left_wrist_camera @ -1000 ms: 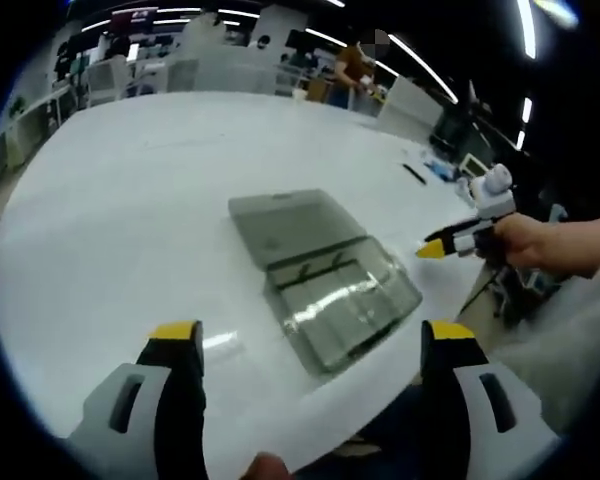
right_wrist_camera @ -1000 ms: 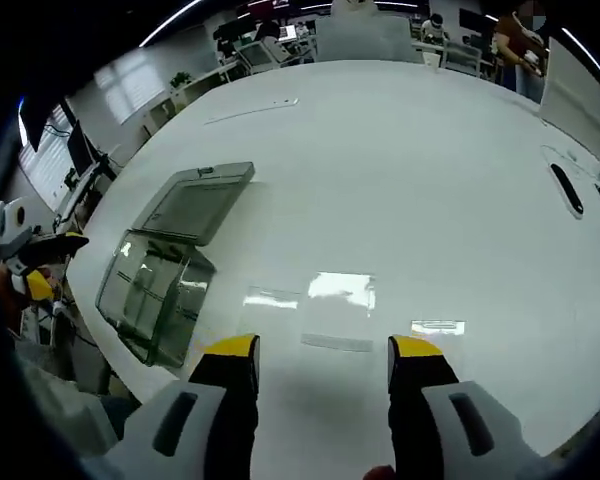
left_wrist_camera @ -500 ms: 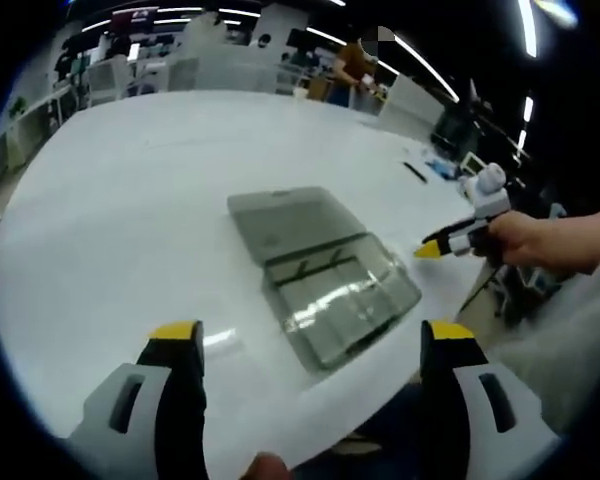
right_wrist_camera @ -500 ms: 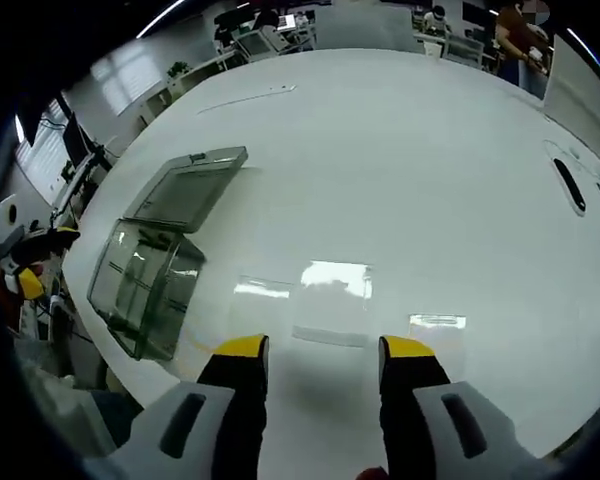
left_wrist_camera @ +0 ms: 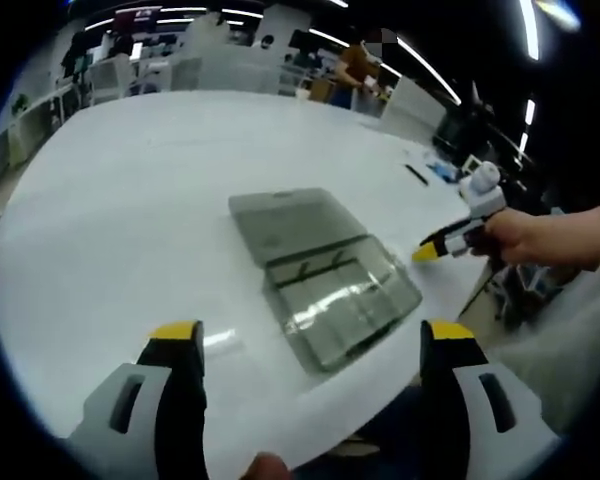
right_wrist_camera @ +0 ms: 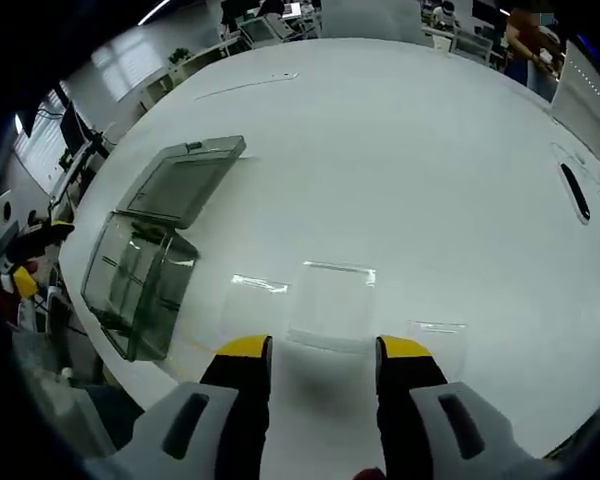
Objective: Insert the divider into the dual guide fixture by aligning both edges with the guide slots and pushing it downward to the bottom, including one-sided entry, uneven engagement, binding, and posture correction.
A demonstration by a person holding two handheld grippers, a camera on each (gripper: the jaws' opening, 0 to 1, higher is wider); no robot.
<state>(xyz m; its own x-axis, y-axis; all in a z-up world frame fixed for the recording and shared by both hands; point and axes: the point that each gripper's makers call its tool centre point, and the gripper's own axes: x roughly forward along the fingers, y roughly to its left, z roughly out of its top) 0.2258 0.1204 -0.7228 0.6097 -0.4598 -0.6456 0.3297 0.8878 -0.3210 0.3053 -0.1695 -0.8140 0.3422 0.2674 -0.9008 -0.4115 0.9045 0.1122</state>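
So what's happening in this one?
A person holds a claw in each hand over a white table. The right claw is open, low over a clear divider lying flat on the table, not yet gripping it. The left claw is open and empty, facing the clear fixture box with its lid open.

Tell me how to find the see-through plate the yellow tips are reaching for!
Start at the big white table, with a smoky clear box with its lid open near its left edge. Just ahead of the right tool lie flat clear sheets; the divider is the middle, biggest one, squarish, between the yellow tips.
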